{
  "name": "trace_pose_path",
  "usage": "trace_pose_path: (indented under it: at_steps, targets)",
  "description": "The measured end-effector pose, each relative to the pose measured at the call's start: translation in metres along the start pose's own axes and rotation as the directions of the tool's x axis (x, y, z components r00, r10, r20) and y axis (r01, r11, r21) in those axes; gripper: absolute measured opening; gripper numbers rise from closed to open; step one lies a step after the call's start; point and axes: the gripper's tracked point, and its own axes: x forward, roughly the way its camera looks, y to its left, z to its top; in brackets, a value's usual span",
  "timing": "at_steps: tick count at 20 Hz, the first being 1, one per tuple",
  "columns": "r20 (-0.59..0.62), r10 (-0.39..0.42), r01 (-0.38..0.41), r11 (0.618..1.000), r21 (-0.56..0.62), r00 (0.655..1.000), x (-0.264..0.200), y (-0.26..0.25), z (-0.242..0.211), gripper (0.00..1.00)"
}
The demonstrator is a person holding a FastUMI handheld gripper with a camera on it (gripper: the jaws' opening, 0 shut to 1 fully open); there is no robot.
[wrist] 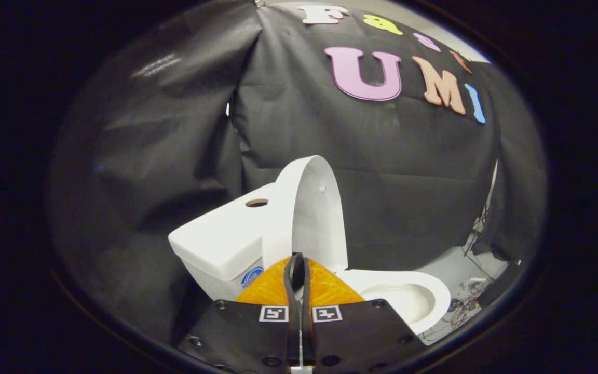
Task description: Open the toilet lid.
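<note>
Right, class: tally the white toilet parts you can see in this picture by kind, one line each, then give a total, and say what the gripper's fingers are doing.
Toilet lid, raised upright: 1
Cistern tank: 1
Toilet bowl: 1
Total: 3
The gripper has its fingers closed together, just in front of the lid's lower edge, holding nothing.

The gripper [297, 270] shows as two broad dark plates side by side, each carrying a small square black-and-white marker near the inner top corner. Round screws dot the plates' edges. Ahead of the plates the two fingers taper to a point, faceted like cut plastic, pressed together with a thin dark strip running between them.
</note>
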Motion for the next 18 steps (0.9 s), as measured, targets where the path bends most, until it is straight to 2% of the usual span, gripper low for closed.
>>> trace_pose_path:
  at_steps: [3, 5, 7, 8, 12, 15, 18]
  targets:
    - [0.025, -0.034, 0.035, 0.999, -0.026, 0.999, 0.000, 0.003, 0.003, 0.08]
    - [0.026, -0.020, 0.022, 0.997, -0.077, 0.999, 0.002, 0.013, 0.004, 0.08]
    - [0.031, -0.019, 0.022, 0.995, -0.096, 0.999, 0.000, 0.013, 0.004, 0.18]
    - [0.056, 0.004, 0.002, 0.994, -0.107, 0.998, 0.000, 0.017, 0.012, 0.18]
    - [0.142, 0.017, 0.008, 0.985, -0.173, 0.990, -0.015, 0.024, 0.039, 0.63]
    - [0.143, 0.051, -0.020, 0.977, -0.213, 0.988, -0.021, 0.026, 0.043, 0.97]
    - [0.132, 0.078, -0.047, 0.973, -0.224, 0.988, -0.028, 0.025, 0.043, 0.97]
